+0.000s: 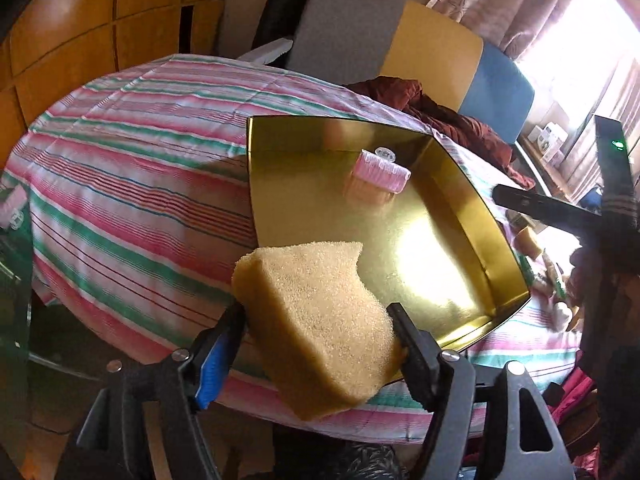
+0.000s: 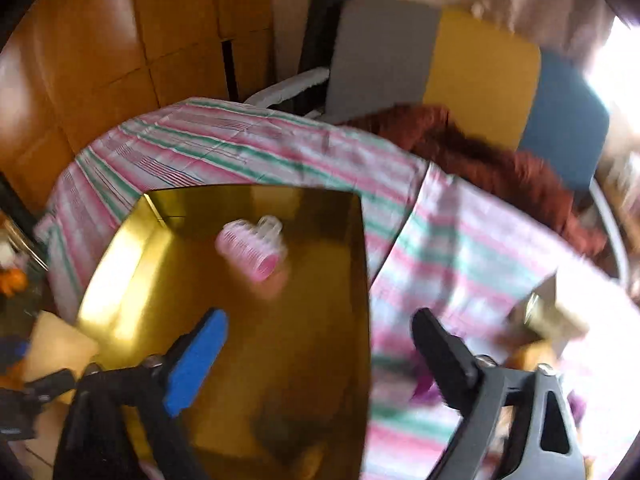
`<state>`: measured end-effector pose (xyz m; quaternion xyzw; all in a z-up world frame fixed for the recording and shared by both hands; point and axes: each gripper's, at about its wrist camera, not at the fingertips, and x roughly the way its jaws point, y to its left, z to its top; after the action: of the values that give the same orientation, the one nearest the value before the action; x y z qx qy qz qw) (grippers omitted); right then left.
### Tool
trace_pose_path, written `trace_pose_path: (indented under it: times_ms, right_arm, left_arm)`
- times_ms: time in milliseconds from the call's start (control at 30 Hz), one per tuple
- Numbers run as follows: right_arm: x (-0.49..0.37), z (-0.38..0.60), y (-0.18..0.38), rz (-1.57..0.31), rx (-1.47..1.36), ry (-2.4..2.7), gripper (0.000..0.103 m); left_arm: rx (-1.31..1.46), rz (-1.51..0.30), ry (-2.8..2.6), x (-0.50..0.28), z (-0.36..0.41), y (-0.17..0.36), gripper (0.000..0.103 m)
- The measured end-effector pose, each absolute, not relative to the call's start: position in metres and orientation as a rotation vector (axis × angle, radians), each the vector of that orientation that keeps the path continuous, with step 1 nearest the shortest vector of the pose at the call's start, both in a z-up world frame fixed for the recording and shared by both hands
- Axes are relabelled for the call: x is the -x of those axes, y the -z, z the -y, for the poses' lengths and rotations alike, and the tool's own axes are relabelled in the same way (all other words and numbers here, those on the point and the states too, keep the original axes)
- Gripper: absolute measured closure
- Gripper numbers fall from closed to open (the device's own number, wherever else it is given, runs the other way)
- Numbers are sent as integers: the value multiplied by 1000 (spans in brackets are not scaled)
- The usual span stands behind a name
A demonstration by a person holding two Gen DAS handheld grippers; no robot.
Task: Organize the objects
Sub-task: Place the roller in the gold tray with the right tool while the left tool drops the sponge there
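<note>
- Nearest in the left wrist view, the left gripper [image 1: 320, 340] has the yellow sponge [image 1: 316, 320] between its two fingers; both pads touch the sponge's sides, so it is pinching the sponge, with the jaws set wide.
- The sponge sticks out forward past the fingertips, tilted, its far end over the near corner of the gold tray [image 1: 440, 208].
- In the right wrist view, the right gripper [image 2: 320, 344] is spread open with nothing between its fingers; the blue-padded finger [image 2: 196, 360] is over the tray's floor and the black finger is over the striped cloth [image 2: 460, 248], so the tray's right wall passes between them.
- The gold tray [image 2: 132, 248] rests on the striped cloth [image 1: 140, 168] that covers the table.
- Farther in, a pink hair roller [image 1: 382, 174] lies on its side on the tray floor near the far wall, well apart from both grippers; the right view shows it [image 2: 252, 250] blurred.
- At the left view's right edge, part of the right gripper's dark frame [image 1: 568, 208] shows beyond the tray.
- Beyond the table, a dark red garment [image 1: 448, 124] lies bunched at the table's far edge, in front of a seat back in grey, yellow and blue [image 1: 432, 48].
</note>
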<state>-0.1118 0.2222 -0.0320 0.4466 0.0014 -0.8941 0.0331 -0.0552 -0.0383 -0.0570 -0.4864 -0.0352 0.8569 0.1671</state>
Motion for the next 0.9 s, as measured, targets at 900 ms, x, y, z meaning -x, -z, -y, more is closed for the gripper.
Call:
trace_pose_path:
  times_ms: [900]
  right_arm:
    - [-3, -262, 29, 127, -1244, 2946, 18]
  left_arm:
    - [1207, 57, -2534, 35, -4, 20, 22]
